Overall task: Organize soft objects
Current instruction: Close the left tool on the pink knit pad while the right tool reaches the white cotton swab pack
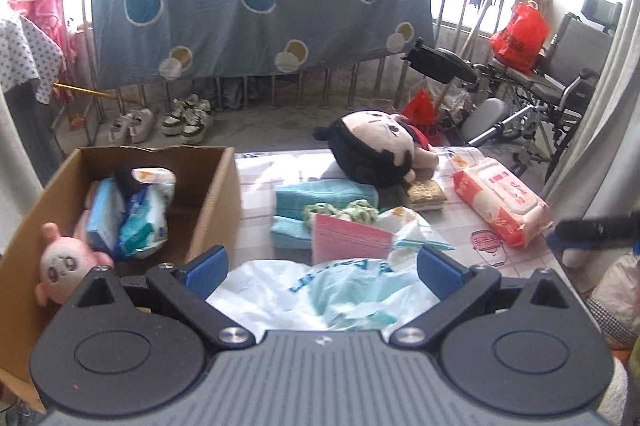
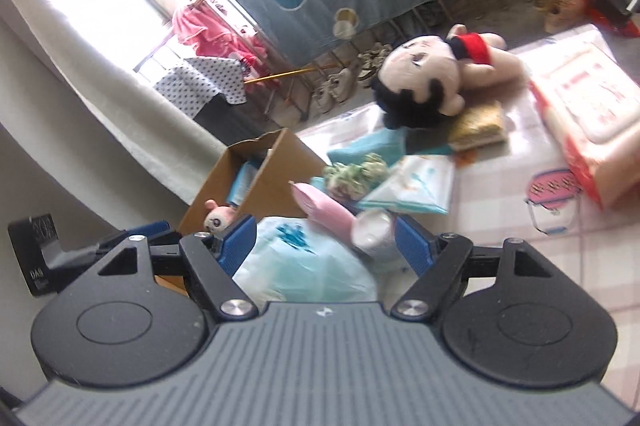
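The left wrist camera looked level and forward over its own fingers, close above a white plastic bag (image 1: 320,290), toward the railing. The right wrist camera sat just as near the bag (image 2: 304,262) but was rolled, tilting the scene. Both views shared the cardboard box (image 1: 208,194) (image 2: 276,186), the doll (image 1: 376,146) (image 2: 424,82) and the checked tablecloth (image 1: 472,226) (image 2: 500,194).

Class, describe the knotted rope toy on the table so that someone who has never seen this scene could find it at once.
Start at the open cardboard box on the table's left side, then move right to the folded teal towels beside it. The rope toy lies across those towels, in front of the big black-haired plush doll. It is the only braided, knotted green-and-white cord there; everything around it is flat or packaged.
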`<action>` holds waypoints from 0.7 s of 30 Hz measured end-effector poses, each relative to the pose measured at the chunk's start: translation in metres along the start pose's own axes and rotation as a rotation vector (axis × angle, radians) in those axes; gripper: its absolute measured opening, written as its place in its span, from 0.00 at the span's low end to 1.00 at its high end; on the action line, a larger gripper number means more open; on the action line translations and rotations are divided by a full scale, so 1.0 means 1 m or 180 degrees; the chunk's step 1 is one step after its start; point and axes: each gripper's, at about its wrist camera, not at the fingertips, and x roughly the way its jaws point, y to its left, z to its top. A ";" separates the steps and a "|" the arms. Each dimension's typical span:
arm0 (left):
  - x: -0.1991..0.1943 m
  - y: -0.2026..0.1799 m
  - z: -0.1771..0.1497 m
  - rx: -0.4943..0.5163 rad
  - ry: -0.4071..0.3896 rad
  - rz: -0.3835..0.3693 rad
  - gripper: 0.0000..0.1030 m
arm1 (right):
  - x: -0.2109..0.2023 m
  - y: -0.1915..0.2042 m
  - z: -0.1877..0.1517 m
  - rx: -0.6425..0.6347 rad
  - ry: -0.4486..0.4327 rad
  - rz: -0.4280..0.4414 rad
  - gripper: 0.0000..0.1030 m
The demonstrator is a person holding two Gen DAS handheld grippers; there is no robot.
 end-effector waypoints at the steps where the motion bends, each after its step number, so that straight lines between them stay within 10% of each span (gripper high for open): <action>1: 0.007 -0.003 0.002 -0.0022 0.0042 -0.0046 0.98 | -0.001 -0.006 -0.006 -0.0006 -0.0020 -0.0008 0.74; 14: 0.103 -0.011 0.034 -0.0651 0.0767 -0.0168 0.98 | 0.087 -0.061 -0.008 0.0456 -0.0083 -0.0056 0.74; 21: 0.148 0.000 0.037 -0.1014 0.1258 -0.0108 0.77 | 0.132 -0.103 0.022 0.0952 -0.0004 -0.0073 0.74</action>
